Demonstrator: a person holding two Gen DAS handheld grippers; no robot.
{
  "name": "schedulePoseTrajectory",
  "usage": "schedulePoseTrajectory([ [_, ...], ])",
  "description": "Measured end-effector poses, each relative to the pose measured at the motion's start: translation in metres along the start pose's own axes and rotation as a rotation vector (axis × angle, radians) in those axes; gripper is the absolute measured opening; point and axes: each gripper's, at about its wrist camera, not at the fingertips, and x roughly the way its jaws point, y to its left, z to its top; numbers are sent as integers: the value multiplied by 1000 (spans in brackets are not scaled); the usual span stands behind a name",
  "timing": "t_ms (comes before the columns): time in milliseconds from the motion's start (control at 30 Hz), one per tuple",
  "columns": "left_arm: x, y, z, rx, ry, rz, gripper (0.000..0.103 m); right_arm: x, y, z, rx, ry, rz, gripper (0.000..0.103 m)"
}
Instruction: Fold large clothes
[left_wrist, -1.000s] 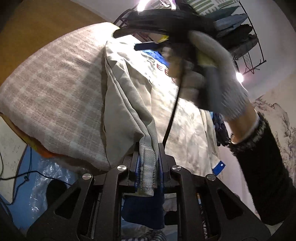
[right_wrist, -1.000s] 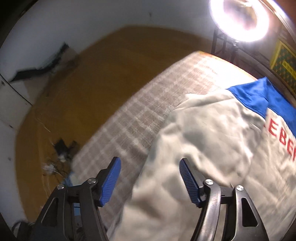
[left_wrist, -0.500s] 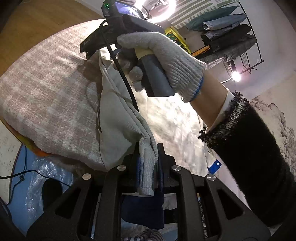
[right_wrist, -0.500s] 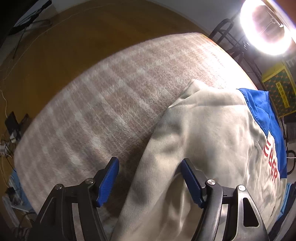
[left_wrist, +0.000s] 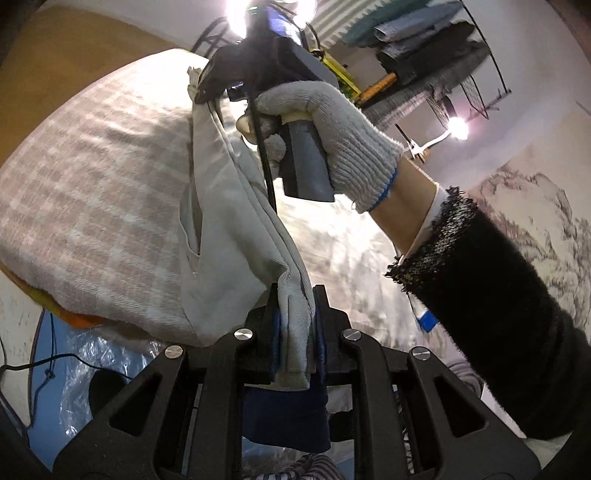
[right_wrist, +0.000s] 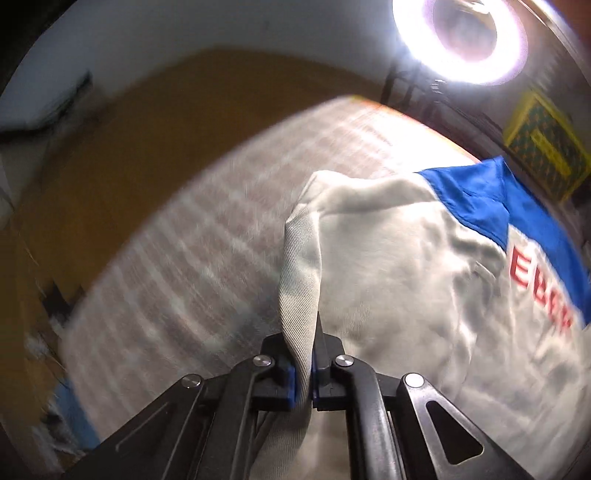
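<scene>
**Both grippers pinched on one edge of the jacket**

Spread over the plaid-covered bed (left_wrist: 92, 206), with its left edge lifted off the cover: a pale grey work jacket (right_wrist: 388, 266), blue at the shoulder yoke and lettered in red across the back. Looks like thick cotton twill, soft and limp, moderately heavy for its size; sags at once between any two held points. Not slippery, so a pinch on a doubled edge should hold, while a single layer might creep out under the garment's own weight.

Near end of that edge: clamped in the left gripper (left_wrist: 295, 332), blue pads pressed on a folded hem or cuff, the cloth standing up between them and a dark blue piece hanging beneath. A good place to hold, being a stitched, doubled border.

Far end of the same edge: taken by the right gripper (right_wrist: 303, 373), held in a gloved hand (left_wrist: 332, 122) with a black sleeve (left_wrist: 498, 302) behind. Jaws just closed to nearly shut, a narrow ridge of twill caught between the pads and rising from them in a fold. Probably thinner cloth here, so a deeper bite seems safer.

Likely best handled by keeping the two pinches taut along the edge, lifting together, then carrying the side over toward the right. Right wrist view blurred; far surroundings hard to read.
</scene>
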Motion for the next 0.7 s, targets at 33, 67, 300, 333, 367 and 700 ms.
schedulePoseTrajectory([
  [33, 1, -6, 0, 17, 1, 1, 13, -6, -8, 1, 32, -30, 30, 3],
  [67, 2, -10, 0, 27, 4, 1, 13, -19, -21, -4, 76, -72, 67, 3],
  [300, 10, -42, -5, 116, 32, -19, 13, -67, -84, -34, 283, -242, 196, 3],
  [333, 12, -50, -7, 142, 37, -18, 13, -73, -98, -42, 320, -263, 219, 3],
  [367, 15, -56, -8, 159, 41, -16, 13, -77, -109, -45, 348, -278, 236, 3],
  [700, 47, -100, -30, 306, 138, 5, 11, -83, -201, -126, 606, -305, 286, 3],
])
